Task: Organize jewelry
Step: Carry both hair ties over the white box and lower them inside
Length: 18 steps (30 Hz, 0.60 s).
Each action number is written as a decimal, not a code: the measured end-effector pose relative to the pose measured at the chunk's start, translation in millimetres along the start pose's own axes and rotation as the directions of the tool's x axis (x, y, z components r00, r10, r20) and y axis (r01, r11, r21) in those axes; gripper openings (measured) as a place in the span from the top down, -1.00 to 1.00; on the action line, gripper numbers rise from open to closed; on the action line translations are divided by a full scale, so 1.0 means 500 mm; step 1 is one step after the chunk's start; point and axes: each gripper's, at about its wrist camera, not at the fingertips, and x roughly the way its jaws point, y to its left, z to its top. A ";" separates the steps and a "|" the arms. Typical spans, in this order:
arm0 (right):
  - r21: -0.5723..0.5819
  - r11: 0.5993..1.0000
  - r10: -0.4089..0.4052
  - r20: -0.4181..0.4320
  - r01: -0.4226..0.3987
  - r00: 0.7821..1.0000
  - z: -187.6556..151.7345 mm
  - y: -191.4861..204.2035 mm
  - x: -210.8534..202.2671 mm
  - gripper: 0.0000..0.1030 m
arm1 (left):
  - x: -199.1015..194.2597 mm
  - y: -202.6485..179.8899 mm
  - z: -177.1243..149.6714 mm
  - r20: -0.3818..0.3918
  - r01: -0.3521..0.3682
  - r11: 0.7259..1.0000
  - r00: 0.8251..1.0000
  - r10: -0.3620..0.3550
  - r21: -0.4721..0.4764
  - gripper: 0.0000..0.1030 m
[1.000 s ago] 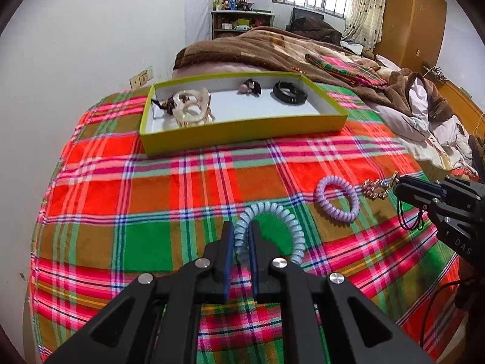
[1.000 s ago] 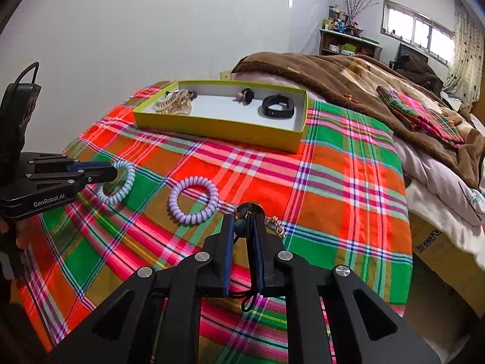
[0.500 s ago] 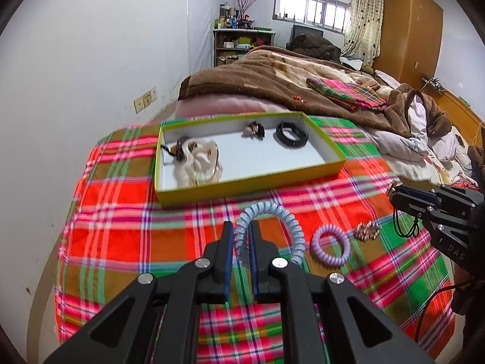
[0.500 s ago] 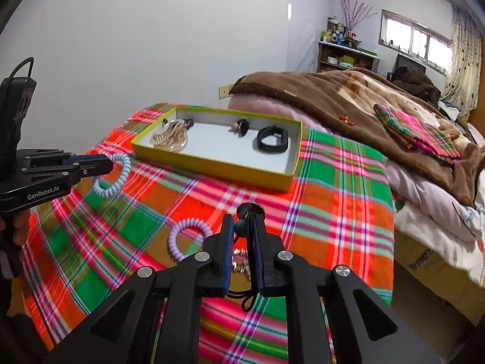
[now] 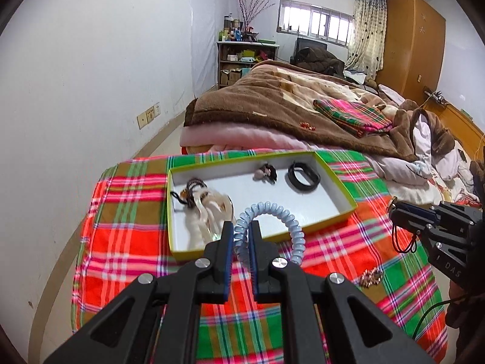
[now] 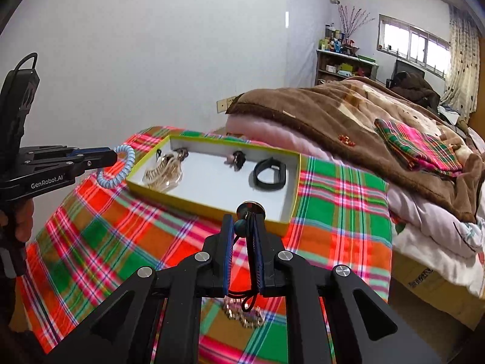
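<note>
We look from 2 wrist cameras, raised above the plaid cloth (image 5: 127, 242), facing the bed. Both views share the yellow tray (image 5: 333, 182) (image 6: 291, 212), seen from near.

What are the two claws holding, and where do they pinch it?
The left claw pinches the blue spiral hair tie on one side of its loop. The right claw pinches a black cord just below its round charm.

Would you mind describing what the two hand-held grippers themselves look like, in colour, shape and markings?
Both are matte black, angular frames with silver bolts and two flat fingers lined in blue ribbed pads. The left hand-held gripper shows white "GenRobot.AI" lettering on its side and a black block with a cable loop on top. The right hand-held gripper carries pale "DAS" lettering, and thin black cables trail from it.
</note>
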 end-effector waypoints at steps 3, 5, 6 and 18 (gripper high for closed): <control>0.002 1.000 0.003 0.010 -0.003 1.000 0.022 -0.003 0.009 0.75 | 0.010 0.009 0.023 0.003 0.008 1.000 1.000 -0.008 -0.009 0.80; 0.004 1.000 0.003 0.014 -0.004 1.000 0.036 -0.006 0.017 0.75 | 0.019 0.014 0.041 0.007 0.014 1.000 1.000 -0.014 -0.012 0.80; 0.005 1.000 0.004 0.015 -0.004 1.000 0.042 -0.006 0.022 0.75 | 0.024 0.016 0.049 0.009 0.015 1.000 1.000 -0.015 -0.015 0.80; 0.043 0.999 0.027 -0.011 -0.026 1.000 0.090 -0.022 0.106 0.75 | 0.123 0.019 0.114 -0.022 0.054 0.998 0.998 -0.055 -0.041 0.80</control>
